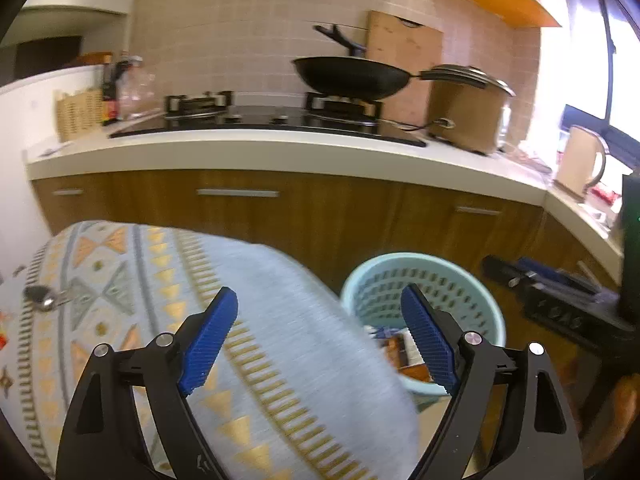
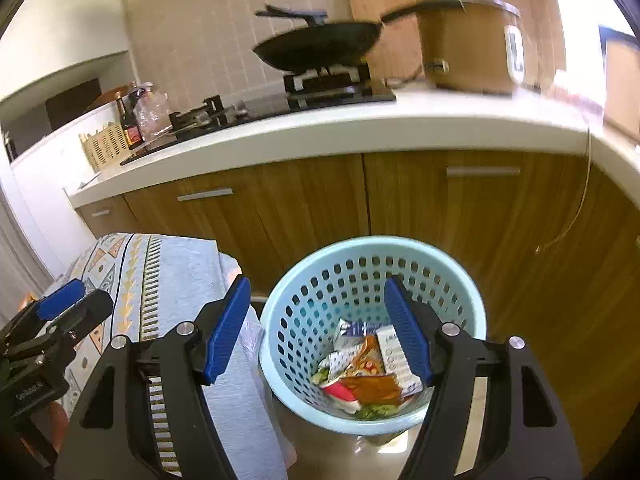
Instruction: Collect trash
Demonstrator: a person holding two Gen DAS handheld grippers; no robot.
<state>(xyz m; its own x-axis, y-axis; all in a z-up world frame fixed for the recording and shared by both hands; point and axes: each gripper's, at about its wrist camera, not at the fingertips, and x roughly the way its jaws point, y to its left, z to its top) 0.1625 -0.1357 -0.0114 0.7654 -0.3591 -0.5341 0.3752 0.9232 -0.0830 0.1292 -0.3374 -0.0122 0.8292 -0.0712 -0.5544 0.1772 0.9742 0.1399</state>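
Note:
A pale blue perforated trash basket [image 2: 372,276] stands on the floor beside a table with a patterned cloth [image 2: 176,280]. It holds several crumpled wrappers and small cartons [image 2: 368,372]. My right gripper [image 2: 318,330] is open and empty, above the basket's near rim. My left gripper [image 1: 320,334] is open and empty over the cloth's edge [image 1: 248,320], with the basket [image 1: 424,280] to its right. The left gripper also shows in the right wrist view [image 2: 60,304] at far left.
A metal spoon [image 1: 42,298] lies on the cloth at far left. Wooden cabinets [image 2: 320,208] under a white counter [image 2: 320,132] stand behind the basket. A wok [image 1: 352,76], a gas hob and a rice cooker [image 1: 468,108] are on the counter.

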